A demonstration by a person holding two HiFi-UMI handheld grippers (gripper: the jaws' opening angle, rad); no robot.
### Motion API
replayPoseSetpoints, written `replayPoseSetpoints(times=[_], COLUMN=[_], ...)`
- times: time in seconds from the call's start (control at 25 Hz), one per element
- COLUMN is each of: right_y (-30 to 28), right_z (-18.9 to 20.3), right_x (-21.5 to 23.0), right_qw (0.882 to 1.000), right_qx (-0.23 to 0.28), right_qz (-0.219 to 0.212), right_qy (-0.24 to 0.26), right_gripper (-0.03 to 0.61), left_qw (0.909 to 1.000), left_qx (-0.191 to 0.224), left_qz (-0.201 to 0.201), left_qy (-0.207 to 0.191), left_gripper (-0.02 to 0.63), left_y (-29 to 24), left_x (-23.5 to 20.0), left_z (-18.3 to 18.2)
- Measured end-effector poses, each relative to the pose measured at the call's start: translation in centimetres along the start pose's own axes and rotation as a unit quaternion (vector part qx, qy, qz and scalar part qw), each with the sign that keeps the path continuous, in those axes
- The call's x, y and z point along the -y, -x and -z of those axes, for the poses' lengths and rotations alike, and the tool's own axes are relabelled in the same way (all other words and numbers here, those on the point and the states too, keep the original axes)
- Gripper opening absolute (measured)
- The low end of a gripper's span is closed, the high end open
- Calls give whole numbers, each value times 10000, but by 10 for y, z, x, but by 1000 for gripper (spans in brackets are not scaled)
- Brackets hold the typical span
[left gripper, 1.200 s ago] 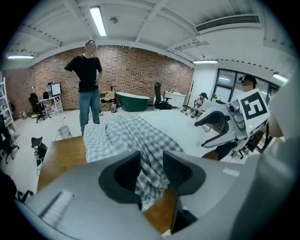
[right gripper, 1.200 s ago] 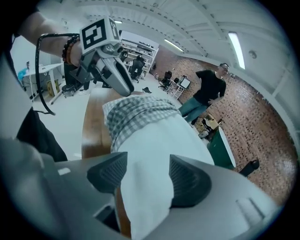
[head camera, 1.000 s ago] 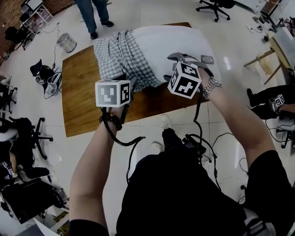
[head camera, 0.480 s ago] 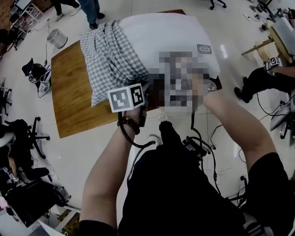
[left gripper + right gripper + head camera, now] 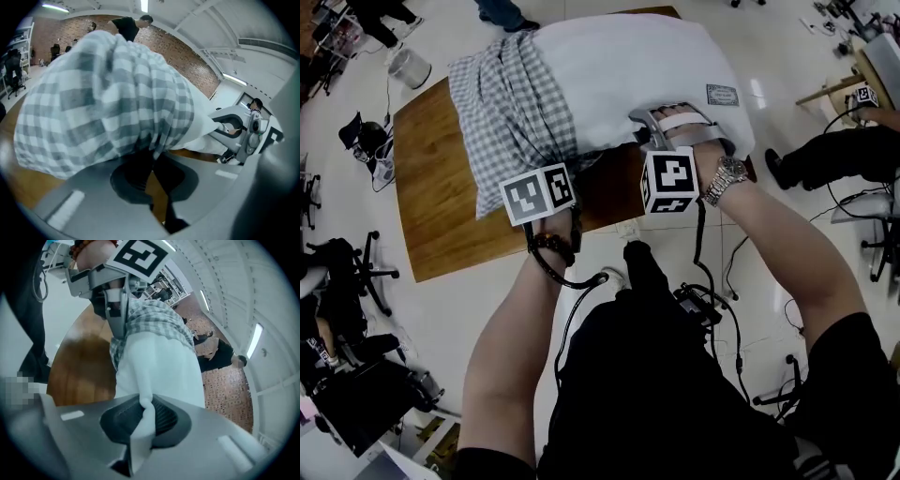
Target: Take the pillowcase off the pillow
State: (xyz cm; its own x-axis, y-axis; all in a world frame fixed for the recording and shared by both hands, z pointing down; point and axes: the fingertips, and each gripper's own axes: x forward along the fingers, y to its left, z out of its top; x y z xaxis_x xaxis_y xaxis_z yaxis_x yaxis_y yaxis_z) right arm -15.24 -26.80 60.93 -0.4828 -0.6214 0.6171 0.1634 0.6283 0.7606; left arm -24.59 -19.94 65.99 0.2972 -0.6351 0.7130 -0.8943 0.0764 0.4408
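A white pillow lies on a wooden table. A grey checked pillowcase is bunched over its left part. My left gripper is at the pillowcase's near edge. In the left gripper view it is shut on a fold of the checked cloth. My right gripper is at the bare pillow's near edge. Its jaws are closing, with a ridge of the white pillow cover pinched between the pads. The two grippers are a short way apart.
The table's near edge runs just below the grippers. On the floor around it are a round bin, office chairs and cables at the left, and a seated person at the right. Other people stand beyond the far edge.
The left gripper dipped toward me and came back up to the checked cloth's edge. The right gripper stayed at the white pillow's near edge. The pillow sits a little closer in view.
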Motion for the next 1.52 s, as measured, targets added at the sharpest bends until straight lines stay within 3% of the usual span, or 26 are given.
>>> replayPoseSetpoints(times=[0.08, 0.28, 0.48, 0.84, 1.0, 1.16, 1.32, 1.52], right_y=[5, 25, 49, 91, 92, 108, 133, 176], right_z=[8, 26, 41, 45, 53, 48, 30, 6], right_x=[6, 17, 17, -8, -22, -46, -68, -75], right_qw=[9999, 9996, 9993, 9989, 9985, 9977, 9946, 9860], right_qx=[30, 107, 106, 159, 172, 208, 512, 796], right_qz=[87, 278, 301, 315, 271, 172, -15, -83], right_qy=[-51, -39, -192, -325, -433, -621, -905, -1464], right_gripper=[18, 12, 11, 11, 11, 18, 173, 198], left_qw=[9998, 9980, 9921, 9850, 9863, 9892, 9918, 9921], left_qx=[90, 374, 616, 854, 780, 671, 583, 808], left_qz=[-99, -341, -652, -1037, -1196, -1081, -1075, -960], left_qy=[161, 390, 881, 1085, 828, 727, 359, -32], left_gripper=[14, 11, 8, 6, 6, 8, 11, 15], left_y=[8, 34, 64, 113, 117, 120, 135, 165], left_x=[-14, -37, -71, -104, -111, -98, -79, -55], left_z=[1, -5, 2, 28, 31, 56, 83, 101])
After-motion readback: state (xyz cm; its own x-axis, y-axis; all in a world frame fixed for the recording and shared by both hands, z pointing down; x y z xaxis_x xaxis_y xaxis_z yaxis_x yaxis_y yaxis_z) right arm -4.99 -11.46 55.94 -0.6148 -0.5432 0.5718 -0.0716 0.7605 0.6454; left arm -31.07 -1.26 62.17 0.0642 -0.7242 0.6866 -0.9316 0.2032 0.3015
